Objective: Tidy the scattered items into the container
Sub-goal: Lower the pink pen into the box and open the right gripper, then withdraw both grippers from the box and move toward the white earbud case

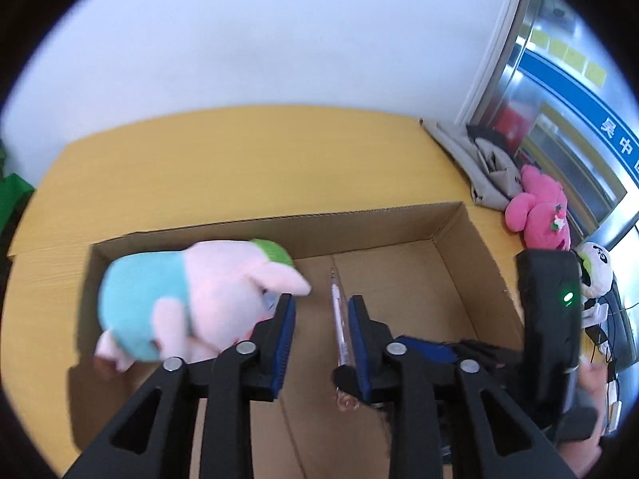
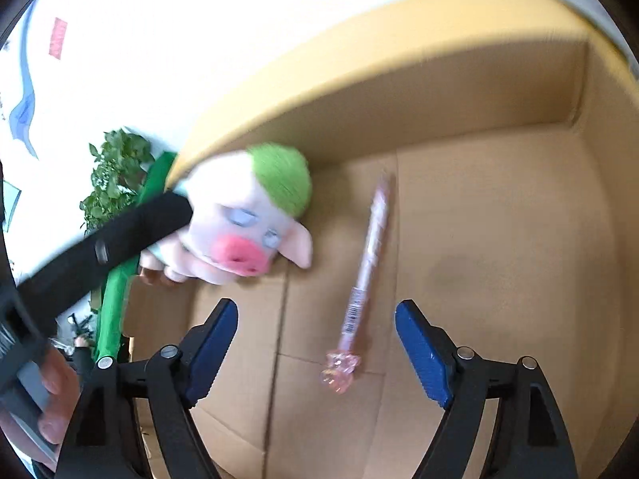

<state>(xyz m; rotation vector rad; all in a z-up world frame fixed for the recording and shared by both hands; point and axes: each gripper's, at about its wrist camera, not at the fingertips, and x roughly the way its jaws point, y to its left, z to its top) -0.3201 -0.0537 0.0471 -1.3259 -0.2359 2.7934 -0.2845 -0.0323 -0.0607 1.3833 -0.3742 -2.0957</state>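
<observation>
An open cardboard box (image 1: 451, 231) stands on the yellow table (image 1: 239, 151). A pink plush pig (image 1: 191, 299) with a blue shirt and green cap is at the box's left side; it also shows in the right wrist view (image 2: 243, 223). A pink pen (image 1: 339, 319) lies on the box floor, seen too in the right wrist view (image 2: 367, 263). My left gripper (image 1: 321, 319) is open over the box, with the pig just left of its left finger. My right gripper (image 2: 315, 343) is open and empty above the pen's charm end.
A pink plush bear (image 1: 539, 215), a grey bag (image 1: 487, 167) and a panda toy (image 1: 595, 271) lie at the table's right end. A green plant (image 2: 116, 167) stands beyond the box's left wall (image 2: 359, 92). The right gripper's body (image 1: 551, 319) is right of the box.
</observation>
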